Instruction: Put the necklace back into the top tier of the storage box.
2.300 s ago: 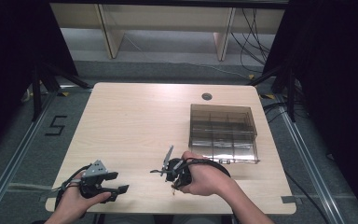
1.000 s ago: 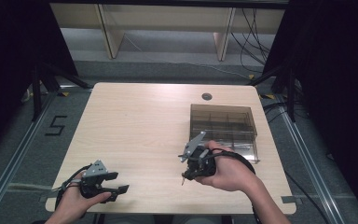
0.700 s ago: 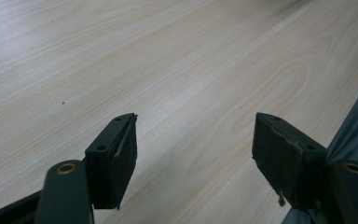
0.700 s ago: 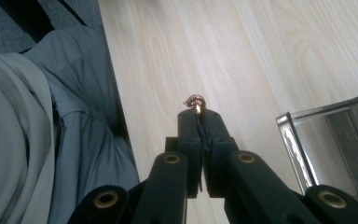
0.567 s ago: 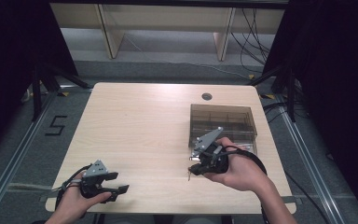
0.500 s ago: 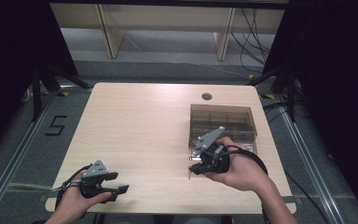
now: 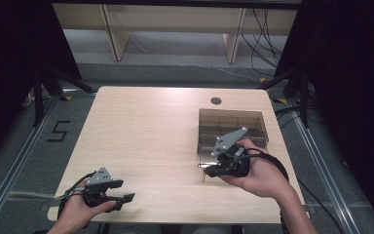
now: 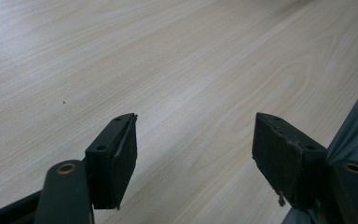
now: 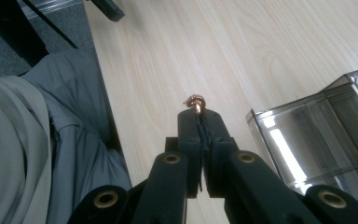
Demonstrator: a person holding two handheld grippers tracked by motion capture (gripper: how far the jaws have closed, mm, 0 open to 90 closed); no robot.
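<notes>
While the left gripper rests wide open, holding nothing, on the counter, the right gripper pinches a small copper screw. It hangs just beside the clear compartment box.

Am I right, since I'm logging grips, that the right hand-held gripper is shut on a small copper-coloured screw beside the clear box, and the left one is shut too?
Not quite. The left hand-held gripper is open: the left gripper view shows its jaws wide apart over bare table. The rest holds: the right hand-held gripper is shut on the small screw beside the clear box.
</notes>
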